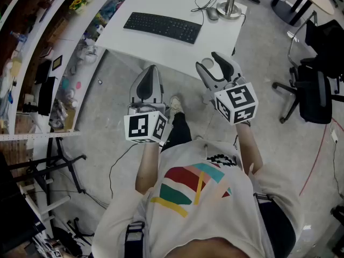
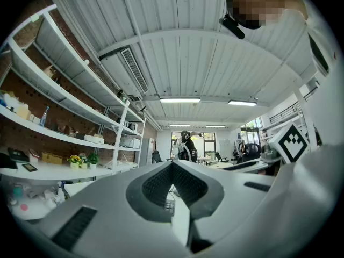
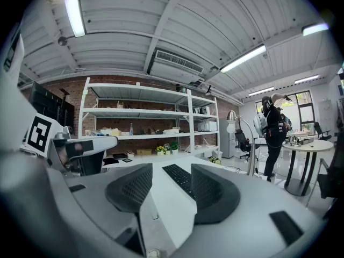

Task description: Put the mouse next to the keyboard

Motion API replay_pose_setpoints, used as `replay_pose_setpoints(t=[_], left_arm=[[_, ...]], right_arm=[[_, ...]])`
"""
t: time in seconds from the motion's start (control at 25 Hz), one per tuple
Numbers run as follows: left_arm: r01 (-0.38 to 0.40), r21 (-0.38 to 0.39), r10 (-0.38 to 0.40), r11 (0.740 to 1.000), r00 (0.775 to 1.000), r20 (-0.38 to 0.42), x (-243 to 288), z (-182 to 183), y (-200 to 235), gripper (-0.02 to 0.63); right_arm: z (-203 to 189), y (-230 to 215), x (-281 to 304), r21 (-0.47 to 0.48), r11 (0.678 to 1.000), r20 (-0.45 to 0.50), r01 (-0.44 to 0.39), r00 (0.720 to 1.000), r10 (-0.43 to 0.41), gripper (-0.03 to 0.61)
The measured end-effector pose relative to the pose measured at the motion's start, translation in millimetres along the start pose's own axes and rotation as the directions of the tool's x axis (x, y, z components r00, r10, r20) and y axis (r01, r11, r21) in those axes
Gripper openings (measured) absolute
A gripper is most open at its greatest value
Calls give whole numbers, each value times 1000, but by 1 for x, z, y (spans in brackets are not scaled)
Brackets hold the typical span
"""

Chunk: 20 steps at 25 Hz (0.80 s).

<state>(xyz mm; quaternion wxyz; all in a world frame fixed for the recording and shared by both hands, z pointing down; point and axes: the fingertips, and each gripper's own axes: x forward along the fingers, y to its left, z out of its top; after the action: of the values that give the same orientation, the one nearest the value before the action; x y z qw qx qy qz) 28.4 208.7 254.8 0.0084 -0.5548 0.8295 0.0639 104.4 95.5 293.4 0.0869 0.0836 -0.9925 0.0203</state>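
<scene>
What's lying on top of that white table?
A black keyboard, a grey mouse with its cable, and a metal stand's round base. The right gripper covers the table's near right corner, so that bit is unseen.

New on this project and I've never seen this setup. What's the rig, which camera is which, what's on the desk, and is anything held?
There is no robot arm here. A person holds a two-jaw gripper in each hand, and the cubes with square markers are part of those grippers. The head view comes from a camera on the person's head, looking steeply down. The other two views come from a camera riding on each gripper, looking along its jaws.

Ahead is a white table with a black keyboard. A mouse lies near the table's far right end beside a metal stand, apart from the keyboard.

The left gripper has its jaws together and the right gripper has them apart. Both are empty and short of the table, so nothing is held.
</scene>
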Motion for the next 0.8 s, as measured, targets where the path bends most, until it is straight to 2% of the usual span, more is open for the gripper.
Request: replay_pose_setpoints(t=[0.16,0.32,0.48,0.6,0.8], left_arm=[[4,-29,-3,1000,1000,4,47,-9,43,44],[25,-48,-25,999,1000,11,108,-15,90,44],[66,-71,-68,995,997,-24,169,-27,134,44],[97,-59,-100,994,993,-54,218,-43,158,44],[143,-95,-153,985,982,-112,277,-74,180,44]], right_arm=[[-1,-28,50,16,999,-4,41,999,-41,207],[1,-69,112,56,991,-6,119,993,-119,207],[3,-107,176,69,978,-48,197,980,-194,225],[-1,-139,215,83,965,-87,250,966,-242,225],[-12,-184,246,95,935,-139,341,935,-327,225]])
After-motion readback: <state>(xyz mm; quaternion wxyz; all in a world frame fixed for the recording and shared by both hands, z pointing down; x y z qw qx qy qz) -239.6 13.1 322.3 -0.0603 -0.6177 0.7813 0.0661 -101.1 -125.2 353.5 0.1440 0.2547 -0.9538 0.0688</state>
